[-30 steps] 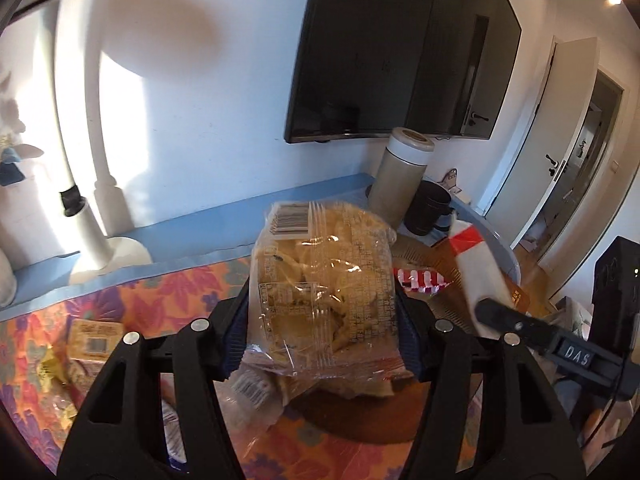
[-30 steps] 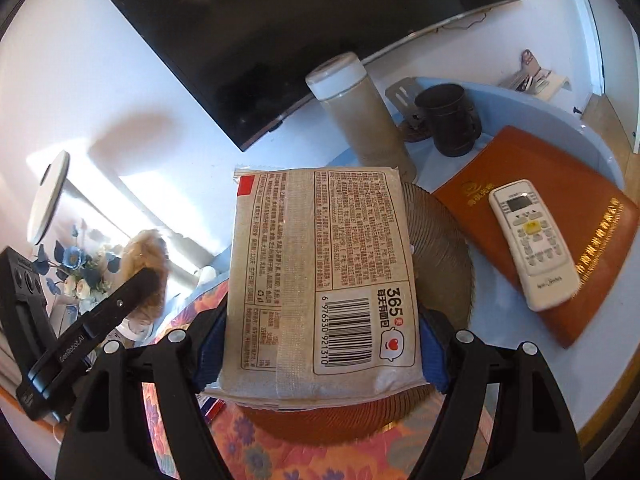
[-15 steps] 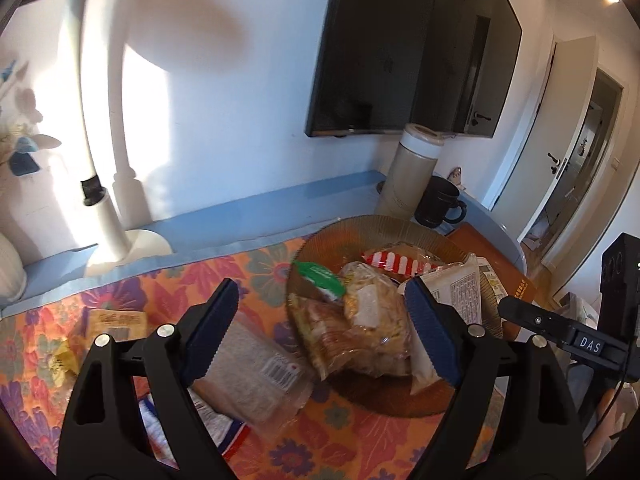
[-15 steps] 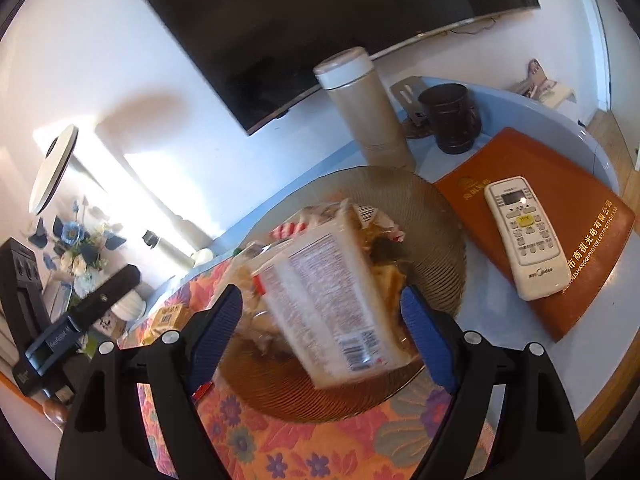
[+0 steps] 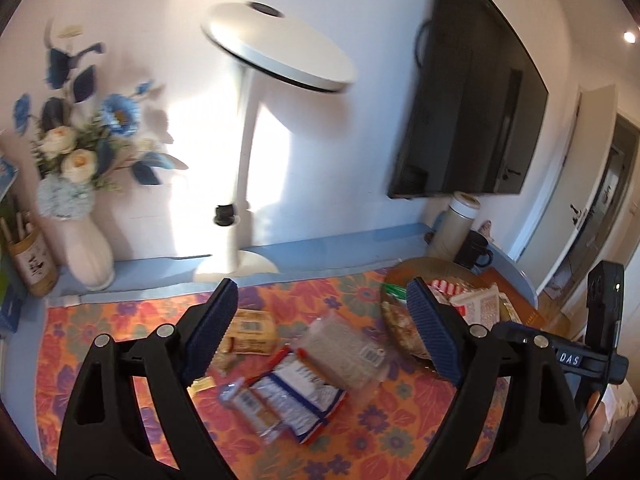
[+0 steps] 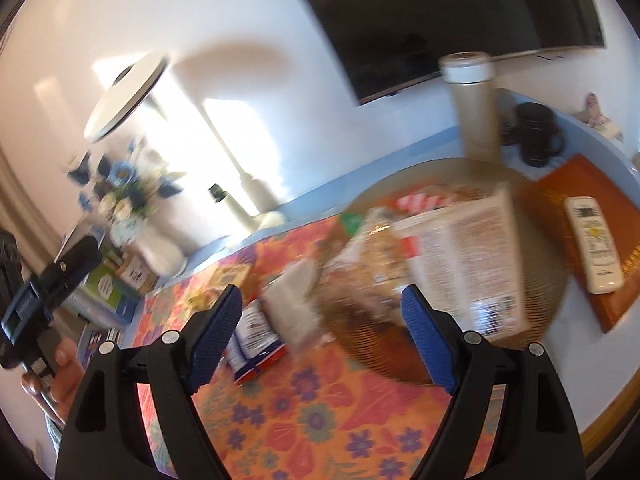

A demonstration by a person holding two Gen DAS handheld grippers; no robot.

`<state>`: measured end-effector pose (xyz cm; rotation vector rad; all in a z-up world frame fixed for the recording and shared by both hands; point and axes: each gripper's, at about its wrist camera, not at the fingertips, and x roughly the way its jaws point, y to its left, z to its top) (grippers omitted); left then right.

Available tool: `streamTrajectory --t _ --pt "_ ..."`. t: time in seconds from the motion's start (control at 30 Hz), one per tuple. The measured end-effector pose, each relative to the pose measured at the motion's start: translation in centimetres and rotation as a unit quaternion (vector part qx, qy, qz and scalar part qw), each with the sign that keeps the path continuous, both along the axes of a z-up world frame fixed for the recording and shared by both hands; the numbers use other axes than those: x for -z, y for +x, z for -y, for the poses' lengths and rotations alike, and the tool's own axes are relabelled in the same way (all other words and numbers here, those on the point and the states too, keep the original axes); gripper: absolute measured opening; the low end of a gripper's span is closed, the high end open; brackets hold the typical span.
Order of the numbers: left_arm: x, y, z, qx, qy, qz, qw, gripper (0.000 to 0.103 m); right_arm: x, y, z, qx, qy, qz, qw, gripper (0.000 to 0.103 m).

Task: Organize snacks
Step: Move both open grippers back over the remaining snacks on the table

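My left gripper [image 5: 320, 330] is open and empty above the floral cloth [image 5: 384, 432]. Below it lie a clear rice-coloured packet [image 5: 344, 350], a blue-and-white packet [image 5: 296, 396], a wrapped bar [image 5: 250, 406] and a tan packet [image 5: 250, 330]. The woven brown tray [image 6: 544, 284] on the right holds a white printed packet [image 6: 472, 256], a clear crisp bag [image 6: 372, 260] and a red-striped packet [image 6: 420, 202]. My right gripper [image 6: 322, 334] is open and empty, in front of the tray's left edge. This view is blurred.
A white lamp [image 5: 244, 184], a vase of blue flowers [image 5: 80, 200] and a bamboo holder [image 5: 30, 258] stand at the back left. Behind the tray are a tall flask [image 6: 474, 108] and a black mug [image 6: 536, 134]. A remote [image 6: 594, 244] lies on an orange folder [image 6: 612, 280].
Both grippers let go of their packets into the tray and opened. Both then drew back and swung left, over the loose snacks on the cloth.
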<state>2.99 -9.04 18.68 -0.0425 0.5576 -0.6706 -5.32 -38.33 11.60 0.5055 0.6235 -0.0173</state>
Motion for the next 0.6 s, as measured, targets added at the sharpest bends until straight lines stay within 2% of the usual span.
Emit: streamTrajectory --t 0.13,0.23,0.3,0.33,0.37,0.47,0.6 --pt "1.0 0.9 -4.2 -0.033 0.0 -0.012 0.9994 0.088 0.3 1.6 -4.2 -0.044 -0.025 -0.013 0.999 0.081" --pt "3.5 2.3 -6.6 -0.058 0.0 -0.056 0.9967 0.088 0.8 2.9 -6.8 -0.072 -0.043 -0.025 0.996 0.08" --pt "5.9 3.1 -7.6 -0.069 -0.004 -0.095 0.993 0.088 1.4 3.8 -8.4 -0.086 -0.054 -0.033 0.994 0.073" --pt "7.2 3.4 -7.9 -0.072 -0.008 -0.117 0.9905 0.087 1.8 4.3 -9.1 -0.09 -0.061 -0.038 0.993 0.065" --pt "8.5 3.6 -8.1 -0.072 -0.013 -0.137 0.9879 0.087 2.2 4.8 -9.6 -0.095 -0.063 -0.044 0.993 0.06" --pt "12.8 4.1 -7.3 -0.065 -0.017 -0.195 0.9784 0.087 3.8 5.9 -10.8 -0.113 -0.056 -0.06 0.99 0.06" --pt "17.3 5.4 -4.6 -0.059 0.005 -0.256 0.9648 0.075 5.8 7.2 -12.1 -0.137 -0.06 -0.083 0.985 0.06"
